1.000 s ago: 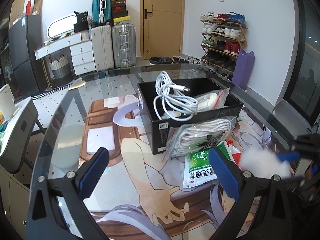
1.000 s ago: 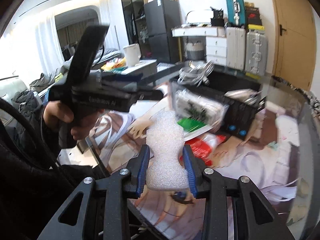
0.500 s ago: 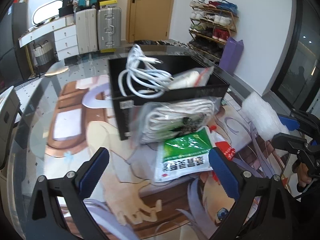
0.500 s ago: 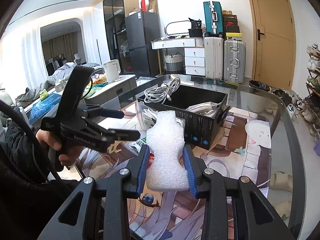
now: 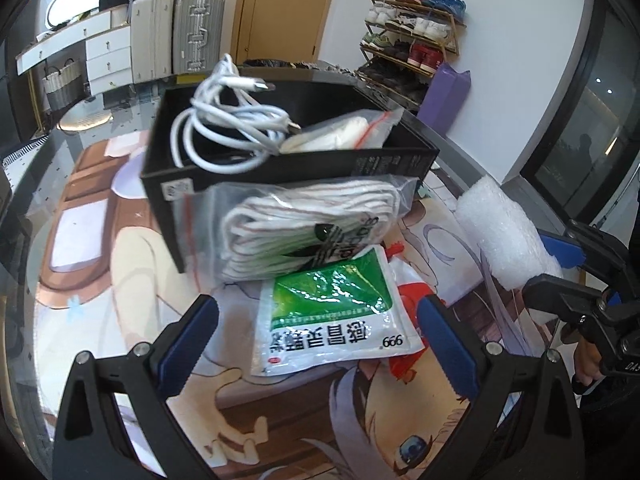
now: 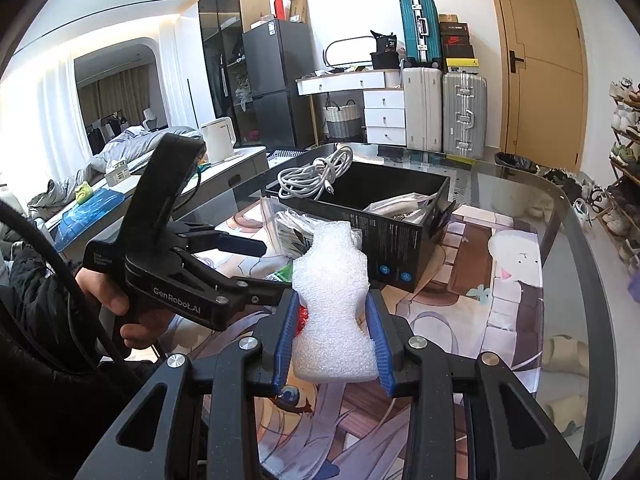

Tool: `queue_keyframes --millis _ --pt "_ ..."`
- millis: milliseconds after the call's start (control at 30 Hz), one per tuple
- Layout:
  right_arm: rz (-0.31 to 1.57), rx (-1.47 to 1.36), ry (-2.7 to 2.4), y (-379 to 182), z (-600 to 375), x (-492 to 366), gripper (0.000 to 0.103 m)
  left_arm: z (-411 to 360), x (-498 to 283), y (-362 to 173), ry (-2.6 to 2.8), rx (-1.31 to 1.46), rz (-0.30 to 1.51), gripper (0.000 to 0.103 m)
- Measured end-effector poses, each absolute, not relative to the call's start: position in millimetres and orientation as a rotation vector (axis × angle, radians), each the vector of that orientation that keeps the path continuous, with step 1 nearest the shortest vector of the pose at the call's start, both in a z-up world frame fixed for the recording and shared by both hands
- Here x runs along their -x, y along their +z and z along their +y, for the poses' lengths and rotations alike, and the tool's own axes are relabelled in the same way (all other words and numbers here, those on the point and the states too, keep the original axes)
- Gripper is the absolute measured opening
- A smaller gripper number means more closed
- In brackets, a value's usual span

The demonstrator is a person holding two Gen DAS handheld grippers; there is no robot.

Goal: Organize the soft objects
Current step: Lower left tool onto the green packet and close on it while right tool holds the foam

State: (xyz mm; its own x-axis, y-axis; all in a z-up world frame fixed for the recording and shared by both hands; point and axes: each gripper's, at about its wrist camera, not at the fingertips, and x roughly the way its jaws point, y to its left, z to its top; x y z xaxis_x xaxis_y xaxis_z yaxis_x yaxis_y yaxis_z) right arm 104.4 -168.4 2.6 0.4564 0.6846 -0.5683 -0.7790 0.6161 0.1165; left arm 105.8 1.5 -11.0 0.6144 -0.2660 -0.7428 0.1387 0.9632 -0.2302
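My right gripper (image 6: pixel 333 304) is shut on a white foam piece (image 6: pixel 330 264), held upright above the mat; the same foam (image 5: pixel 500 236) shows at the right of the left wrist view. My left gripper (image 5: pixel 314 320) is open and holds nothing, hovering over a green sachet (image 5: pixel 336 312) that lies on a red packet (image 5: pixel 412 292). A clear bag of white cord (image 5: pixel 304 228) leans on the black box (image 5: pixel 280 168). Inside the box are a white cable (image 5: pixel 224 128) and a zip bag (image 5: pixel 344 136). A hand carries the left gripper (image 6: pixel 256 266) left of the foam.
The box (image 6: pixel 400 240) stands on an illustrated mat (image 6: pixel 500 300) over a glass table whose rounded edge (image 6: pixel 580 240) runs at the right. Beyond are suitcases (image 6: pixel 464 112), a shoe rack (image 5: pixel 412 36) and a white kettle (image 6: pixel 218 140) on a side unit.
My left gripper has come down, tilted lower and closed in on the sachet and the bag of cord. The right gripper has swung towards the box, still holding the foam.
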Motion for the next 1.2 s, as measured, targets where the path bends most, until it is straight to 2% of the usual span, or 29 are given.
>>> queue_keyframes --millis 133,233,333,400,533,833,900,967,1200 --pt "0.625 0.168 0.908 1.0 -168.0 -105.7 0.035 -2.3 -108.5 -12.7 -0.246 0.161 0.893 0.093" --pt "0.626 0.167 0.909 0.9 -167.8 -105.4 0.035 -2.2 -106.1 -12.4 -0.263 0.174 0.891 0.081" --pt "0.627 0.170 0.910 -0.5 -167.0 -105.3 0.035 -2.4 -103.2 -10.9 -0.271 0.173 0.885 0.077" --pt "0.627 0.169 0.910 -0.6 -166.9 -105.3 0.035 -4.6 -99.4 -6.6 -0.280 0.157 0.865 0.068" --pt "0.627 0.169 0.909 -0.6 -166.7 -105.0 0.035 -7.5 -96.8 -3.8 -0.296 0.139 0.866 0.061" --pt "0.634 0.175 0.912 -3.6 -165.1 -104.8 0.035 5.2 -95.5 1.7 -0.270 0.147 0.858 0.062" --pt "0.634 0.177 0.914 -4.3 -164.6 -103.8 0.035 8.9 -97.2 0.9 -0.252 0.149 0.864 0.066" --pt "0.634 0.178 0.915 -4.5 -164.0 -103.7 0.035 12.4 -98.6 -0.8 -0.245 0.149 0.862 0.076" --pt "0.641 0.179 0.917 -5.7 -164.2 -105.3 0.035 15.5 -107.9 -10.5 -0.261 0.179 0.899 0.077"
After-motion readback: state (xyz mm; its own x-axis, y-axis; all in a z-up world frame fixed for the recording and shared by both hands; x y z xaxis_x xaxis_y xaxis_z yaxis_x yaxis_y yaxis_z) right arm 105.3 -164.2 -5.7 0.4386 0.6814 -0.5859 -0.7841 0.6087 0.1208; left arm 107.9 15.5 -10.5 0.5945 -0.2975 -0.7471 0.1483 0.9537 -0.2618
